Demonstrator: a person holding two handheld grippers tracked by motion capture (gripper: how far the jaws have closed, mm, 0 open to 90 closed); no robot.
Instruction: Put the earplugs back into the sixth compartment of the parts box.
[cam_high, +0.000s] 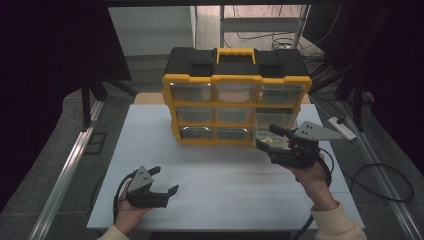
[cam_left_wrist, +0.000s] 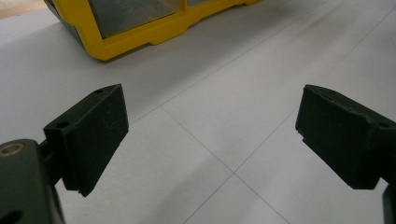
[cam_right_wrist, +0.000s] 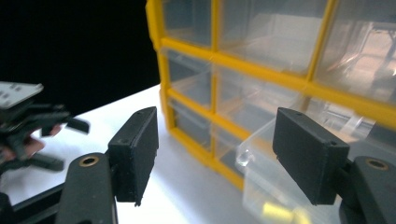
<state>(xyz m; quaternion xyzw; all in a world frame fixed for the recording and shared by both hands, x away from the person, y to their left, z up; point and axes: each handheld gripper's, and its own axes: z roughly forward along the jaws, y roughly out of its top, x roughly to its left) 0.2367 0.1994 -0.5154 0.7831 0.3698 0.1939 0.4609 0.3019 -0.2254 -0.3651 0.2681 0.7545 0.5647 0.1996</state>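
Note:
A yellow and black drawer organizer (cam_high: 235, 79) with clear drawers stands at the back middle of the white table (cam_high: 225, 195). Its bottom right drawer (cam_high: 280, 136) is pulled out, and small yellow pieces (cam_right_wrist: 276, 213) lie inside it. My right gripper (cam_high: 267, 137) is open, with its jaws on either side of that drawer's front corner (cam_right_wrist: 261, 186). My left gripper (cam_high: 165, 180) rests low near the table's front left, open and holding nothing. In the left gripper view the organizer's bottom corner (cam_left_wrist: 135, 37) lies ahead of the left gripper (cam_left_wrist: 210, 135).
A white power strip (cam_high: 342, 128) lies off the table's right edge, with cables (cam_high: 380, 180) on the floor beyond it. A metal rail (cam_high: 67, 167) runs along the left side. Bare white tabletop stretches between the two hands.

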